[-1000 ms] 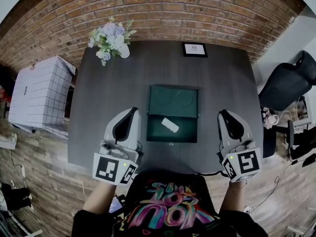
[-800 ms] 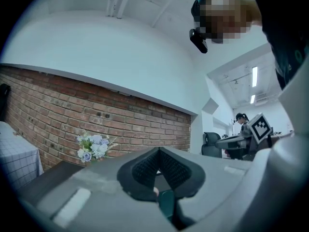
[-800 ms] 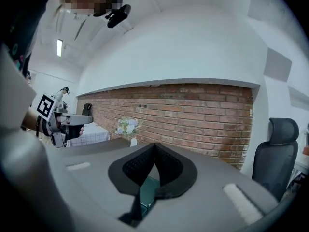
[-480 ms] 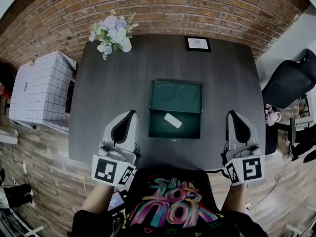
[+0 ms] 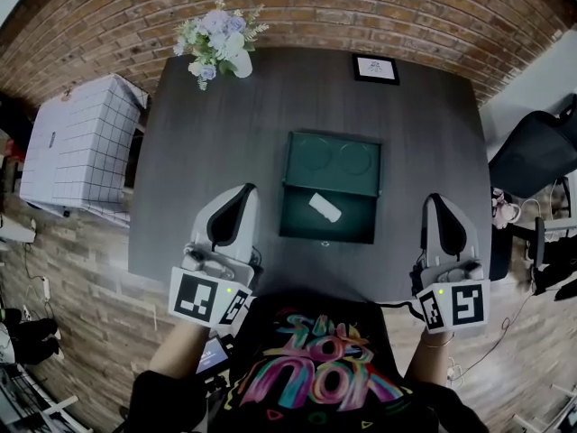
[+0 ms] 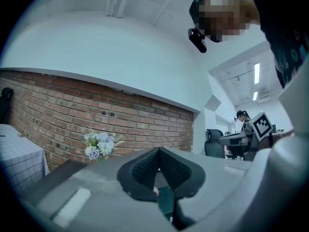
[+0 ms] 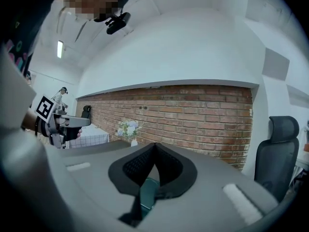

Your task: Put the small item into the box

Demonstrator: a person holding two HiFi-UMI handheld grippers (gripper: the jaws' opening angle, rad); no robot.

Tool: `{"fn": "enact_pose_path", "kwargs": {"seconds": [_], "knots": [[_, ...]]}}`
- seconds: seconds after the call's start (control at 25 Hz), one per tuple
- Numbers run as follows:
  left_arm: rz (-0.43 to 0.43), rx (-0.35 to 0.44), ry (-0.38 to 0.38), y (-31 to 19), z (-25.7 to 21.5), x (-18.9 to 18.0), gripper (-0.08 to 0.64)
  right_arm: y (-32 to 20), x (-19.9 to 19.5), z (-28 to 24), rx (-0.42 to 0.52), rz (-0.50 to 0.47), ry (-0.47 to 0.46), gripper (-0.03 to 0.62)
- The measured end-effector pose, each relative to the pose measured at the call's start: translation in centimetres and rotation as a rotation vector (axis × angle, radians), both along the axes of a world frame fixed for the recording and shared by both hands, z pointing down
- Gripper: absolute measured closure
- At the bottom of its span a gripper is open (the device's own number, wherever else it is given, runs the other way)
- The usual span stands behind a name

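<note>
Lying in the box (image 5: pixel 305 225), the small item (image 5: pixel 325 207) touches no fingers (image 5: pixel 224 227).

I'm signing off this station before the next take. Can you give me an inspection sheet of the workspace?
Surface: dark table, no spills seen.
Job's things: green box open at the table's middle, lid laid back toward the wall; small white item lies inside the box.
Clutter: vase of flowers and a framed picture at the far edge.
Grippers: left hand-held gripper and right hand-held gripper both shut and empty, over the table's near side, one on each side of the box.
Cables: dark lead by the right hand-held gripper; thin cable on the floor at right.
Surroundings: brick wall, checked cloth at left, office chair at right, wooden floor.
</note>
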State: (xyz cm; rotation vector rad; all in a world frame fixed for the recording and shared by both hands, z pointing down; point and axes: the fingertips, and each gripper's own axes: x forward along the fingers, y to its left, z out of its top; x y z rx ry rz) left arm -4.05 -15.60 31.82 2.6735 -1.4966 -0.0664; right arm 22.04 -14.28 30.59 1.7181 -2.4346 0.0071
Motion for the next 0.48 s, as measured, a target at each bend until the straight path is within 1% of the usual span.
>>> {"fn": "enact_pose_path", "kwargs": {"seconds": [0.12, 0.48], "knots": [[0.006, -0.001, -0.001, 0.05, -0.04, 0.18, 0.558, 0.01, -0.03, 0.21, -0.009, 0.001, -0.023, 0.591], [0.027, -0.005, 0.000, 0.16, 0.05, 0.92, 0.558, -0.01, -0.37, 0.57, -0.031, -0.022, 0.010, 0.592]]}}
